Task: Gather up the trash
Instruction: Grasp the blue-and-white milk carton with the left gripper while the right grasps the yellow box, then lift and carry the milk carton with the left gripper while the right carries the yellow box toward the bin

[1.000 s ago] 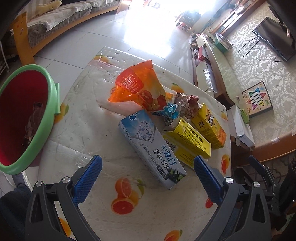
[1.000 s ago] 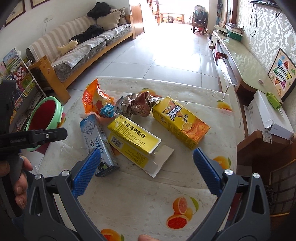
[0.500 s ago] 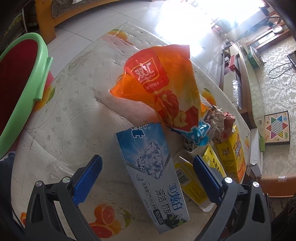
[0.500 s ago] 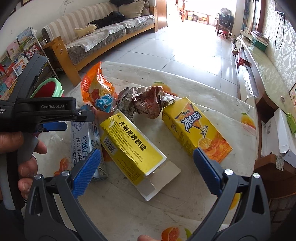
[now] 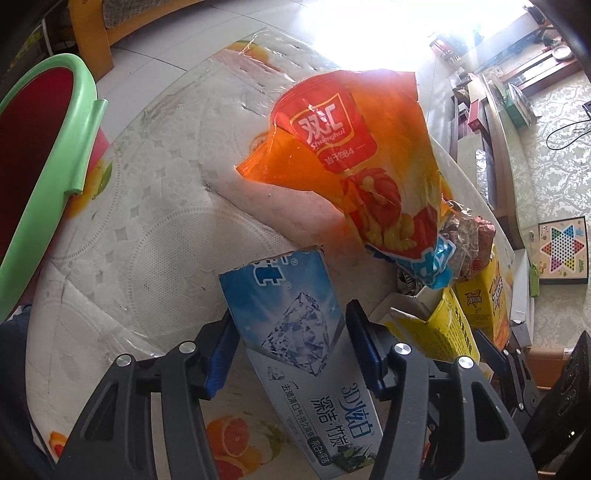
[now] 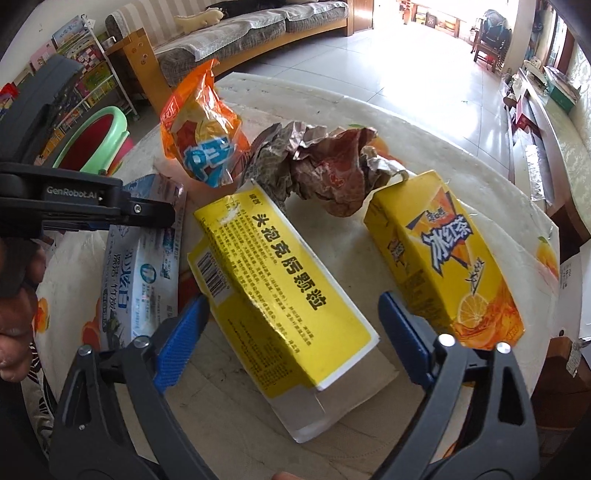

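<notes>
My left gripper (image 5: 293, 350) is shut on the blue-and-white toothpaste box (image 5: 295, 325), its pads against both long sides; the box also shows in the right wrist view (image 6: 144, 266). My right gripper (image 6: 291, 339) is open and straddles the yellow medicine box (image 6: 280, 284), pads apart from its sides. An orange snack bag (image 5: 362, 155), crumpled brown foil wrapper (image 6: 325, 162) and yellow iced-tea carton (image 6: 439, 262) lie on the table. The green-rimmed red trash bin (image 5: 55, 147) stands off the table's left edge.
The round table has a white cloth with orange-slice prints (image 5: 147, 229). A sofa (image 6: 240, 26) stands beyond the table, a long TV bench (image 6: 546, 110) at the right, and a bookshelf (image 6: 74, 74) at the left.
My left gripper moved forward and closed on the toothpaste box. My right gripper moved down over the yellow medicine box and its jaws narrowed around it.
</notes>
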Available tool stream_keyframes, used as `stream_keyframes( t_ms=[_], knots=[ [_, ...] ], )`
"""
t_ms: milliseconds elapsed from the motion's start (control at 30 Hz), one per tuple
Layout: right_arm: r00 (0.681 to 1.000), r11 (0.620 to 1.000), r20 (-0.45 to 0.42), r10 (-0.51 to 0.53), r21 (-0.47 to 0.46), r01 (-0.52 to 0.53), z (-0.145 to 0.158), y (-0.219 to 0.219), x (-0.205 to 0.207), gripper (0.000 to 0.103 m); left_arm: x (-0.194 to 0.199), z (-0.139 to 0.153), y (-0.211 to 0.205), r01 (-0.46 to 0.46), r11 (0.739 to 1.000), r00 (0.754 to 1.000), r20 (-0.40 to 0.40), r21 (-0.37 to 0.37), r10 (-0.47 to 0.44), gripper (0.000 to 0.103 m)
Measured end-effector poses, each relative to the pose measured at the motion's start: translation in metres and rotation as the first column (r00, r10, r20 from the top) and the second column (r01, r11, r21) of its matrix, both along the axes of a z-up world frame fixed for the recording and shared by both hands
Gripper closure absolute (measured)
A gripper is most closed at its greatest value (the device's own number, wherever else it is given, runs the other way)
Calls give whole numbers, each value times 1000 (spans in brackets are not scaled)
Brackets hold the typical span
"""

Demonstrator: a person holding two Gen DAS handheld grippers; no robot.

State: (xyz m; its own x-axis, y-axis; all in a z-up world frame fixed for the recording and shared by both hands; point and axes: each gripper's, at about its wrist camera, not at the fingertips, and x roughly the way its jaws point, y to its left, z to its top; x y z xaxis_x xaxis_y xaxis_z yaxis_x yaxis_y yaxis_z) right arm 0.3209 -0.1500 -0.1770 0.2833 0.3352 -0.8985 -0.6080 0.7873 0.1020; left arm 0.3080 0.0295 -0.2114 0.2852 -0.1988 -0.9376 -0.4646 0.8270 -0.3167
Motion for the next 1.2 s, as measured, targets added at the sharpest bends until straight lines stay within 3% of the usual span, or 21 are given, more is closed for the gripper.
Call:
stream_keyframes(
  t_ms=[33,67,167,300,633,867,1200],
  knots=[
    [1000,1000,-6,1,-5,-1,-2,1,0,25,-1,1,1,10,1000,1000,5,2,-10,50],
    [1000,1000,-11,-2,-6,2,-3,1,1,38,-1,2,2,19,1000,1000,10,4,-19,50],
    [999,1000,-28,-20,22,20,-2,-4,-1,53,-5,8,4,49,998,998,25,27,-49,50],
    [999,999,-19,-35,28,36,7,-10,-10,61,-7,19,2,78,996,996,48,44,-80,50],
    [993,991,35,-115,80,112,48,-25,-51,67,-35,60,21,96,994,987,124,56,-103,50],
    [979,983,126,-161,114,147,86,-27,-77,67,-64,89,42,105,991,972,200,81,-119,50],
    [967,979,202,-154,166,121,126,14,-91,67,-97,145,89,63,975,945,300,215,-127,50]
  ],
)
